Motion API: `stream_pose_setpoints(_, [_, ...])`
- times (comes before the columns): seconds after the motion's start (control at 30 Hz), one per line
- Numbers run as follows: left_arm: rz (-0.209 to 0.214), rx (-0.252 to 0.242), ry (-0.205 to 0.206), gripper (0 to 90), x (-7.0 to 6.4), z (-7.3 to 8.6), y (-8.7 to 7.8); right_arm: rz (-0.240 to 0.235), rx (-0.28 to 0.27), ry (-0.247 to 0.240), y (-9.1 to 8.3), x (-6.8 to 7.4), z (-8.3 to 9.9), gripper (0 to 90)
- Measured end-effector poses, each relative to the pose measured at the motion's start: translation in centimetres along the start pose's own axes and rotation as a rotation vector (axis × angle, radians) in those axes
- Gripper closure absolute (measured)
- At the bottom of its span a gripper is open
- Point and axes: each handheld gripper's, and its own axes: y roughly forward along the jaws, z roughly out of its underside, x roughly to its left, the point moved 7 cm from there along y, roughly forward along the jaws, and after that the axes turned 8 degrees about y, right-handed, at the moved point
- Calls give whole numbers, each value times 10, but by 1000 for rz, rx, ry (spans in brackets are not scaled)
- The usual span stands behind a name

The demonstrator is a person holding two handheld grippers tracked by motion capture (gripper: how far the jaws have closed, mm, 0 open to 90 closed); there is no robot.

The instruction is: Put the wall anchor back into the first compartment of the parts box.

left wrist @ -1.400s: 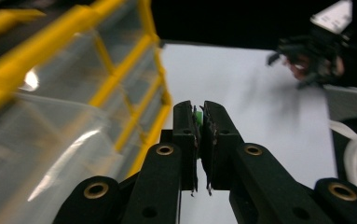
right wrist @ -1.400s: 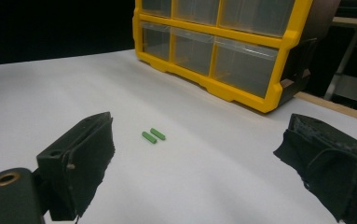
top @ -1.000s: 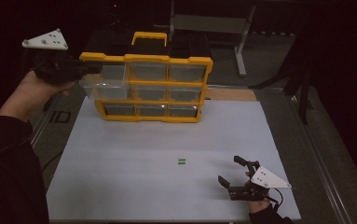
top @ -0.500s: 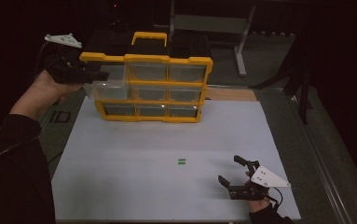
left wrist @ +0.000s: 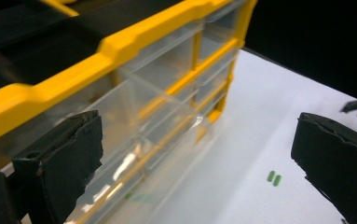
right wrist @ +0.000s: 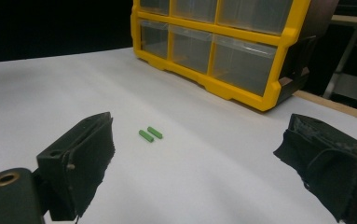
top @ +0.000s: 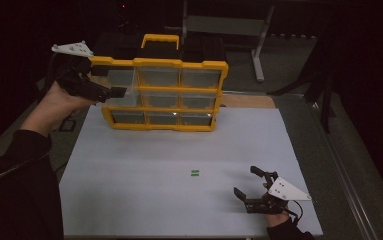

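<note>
A yellow organiser (top: 161, 64) with clear drawers stands upright at the back of the white mat. One clear drawer (left wrist: 160, 105) in its left column sticks out toward me. My left gripper (top: 113, 86) is held up at that drawer, open, and in the left gripper view (left wrist: 197, 126) its jaws stand wide on either side of the drawer without touching it. Two small green pieces (top: 194, 173) lie side by side mid-mat. My right gripper (top: 245, 180) rests low at the front right, open and with nothing in it, facing the green pieces (right wrist: 150, 134).
The white mat (top: 129, 195) covers most of the table. A wooden strip (top: 249, 101) runs behind the mat at the right. A metal stand (top: 259, 45) is behind the table. The table's right rail (top: 339, 165) borders the mat.
My left hand and gripper have shifted right, closer to the organiser's left column. The right gripper and the green pieces have stayed put.
</note>
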Motion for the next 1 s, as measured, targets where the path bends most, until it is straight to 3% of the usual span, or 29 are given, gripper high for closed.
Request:
stream_pose_setpoints(0.2, [26, -41, 31, 13, -18, -6, 4, -2, 4, 3, 3, -1, 0, 84])
stream_pose_setpoints(0.27, [60, -69, 50, 13, -32, -11, 7, -4, 2, 0, 3, 0, 0, 84])
stream_pose_setpoints(0.33, [60, -69, 50, 14, -32, -11, 7, -6, 1, 1, 3, 0, 0, 84])
stream_pose_setpoints(0.47, [133, -90, 86, 14, -57, -16, 20, -3, 4, -1, 2, 0, -1, 84])
stream_pose_setpoints(0.63, [165, -89, 107, 15, -71, -14, 32, -7, 8, -2, 3, 0, 0, 84])
stream_pose_setpoints(0.7, [196, -91, 113, 15, -79, -13, 38, -7, 8, -1, 3, 0, 0, 84])
stream_pose_setpoints(0.83, [241, -93, 134, 16, -97, -9, 59, -9, 7, -2, 3, 0, 0, 84])
stream_pose_setpoints(1.0, [269, -84, 146, 16, -108, -2, 76, -8, 7, -3, 2, 1, 0, 84])
